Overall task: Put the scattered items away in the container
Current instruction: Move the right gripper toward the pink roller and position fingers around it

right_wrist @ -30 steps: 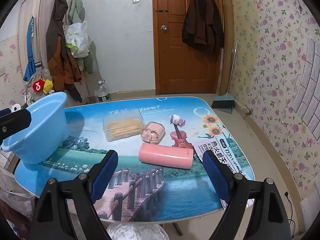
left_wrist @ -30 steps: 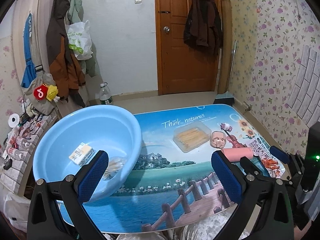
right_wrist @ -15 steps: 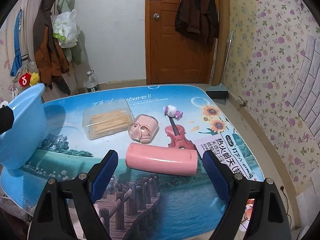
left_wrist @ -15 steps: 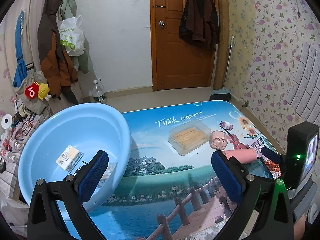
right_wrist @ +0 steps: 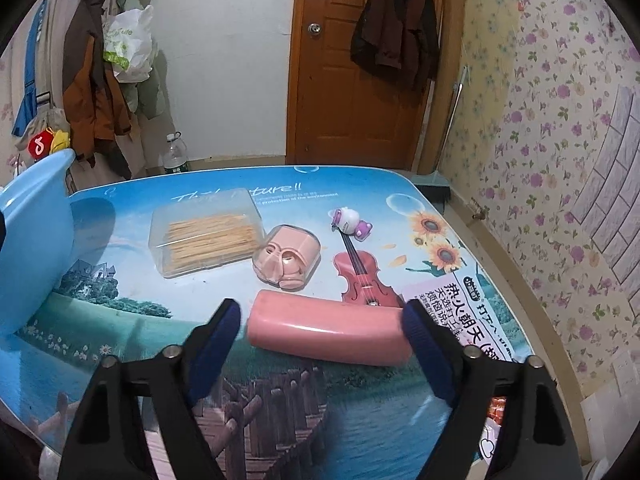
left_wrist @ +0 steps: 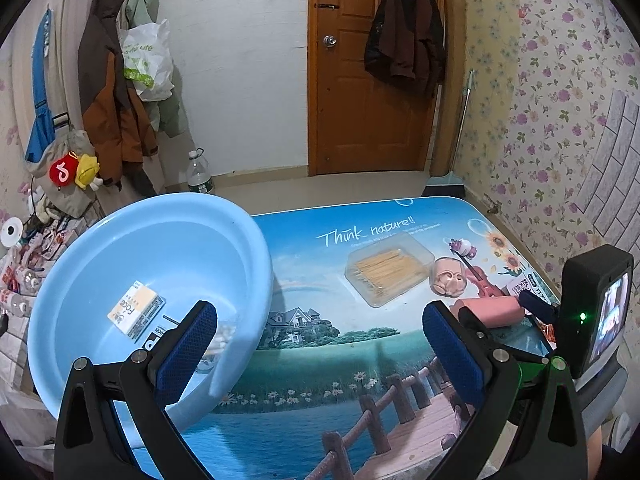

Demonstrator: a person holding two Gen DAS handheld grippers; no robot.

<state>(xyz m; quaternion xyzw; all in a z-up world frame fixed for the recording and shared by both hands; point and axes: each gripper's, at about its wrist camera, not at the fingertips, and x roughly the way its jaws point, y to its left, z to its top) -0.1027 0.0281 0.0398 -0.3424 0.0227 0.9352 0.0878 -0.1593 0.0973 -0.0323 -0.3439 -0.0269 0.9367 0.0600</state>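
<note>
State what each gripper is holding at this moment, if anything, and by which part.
Nothing is held. The left gripper is open and empty by the blue basin. The right gripper is open, its fingers at either end of the pink case, not yet closed on it.

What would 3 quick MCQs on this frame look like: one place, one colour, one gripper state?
1. Where does the pink case lie?
A. In the basin
B. On the table between the right gripper's fingers
C. On the toothpick box

2. What colour is the basin?
A. Light blue
B. Red
C. White

3. How is the left gripper?
A. Shut on the packet
B. Shut on nothing
C. Open, holding nothing

Key: B, the right gripper brackets the case on the table; A, the basin's wall is light blue; C, its fingers stand wide apart.
</note>
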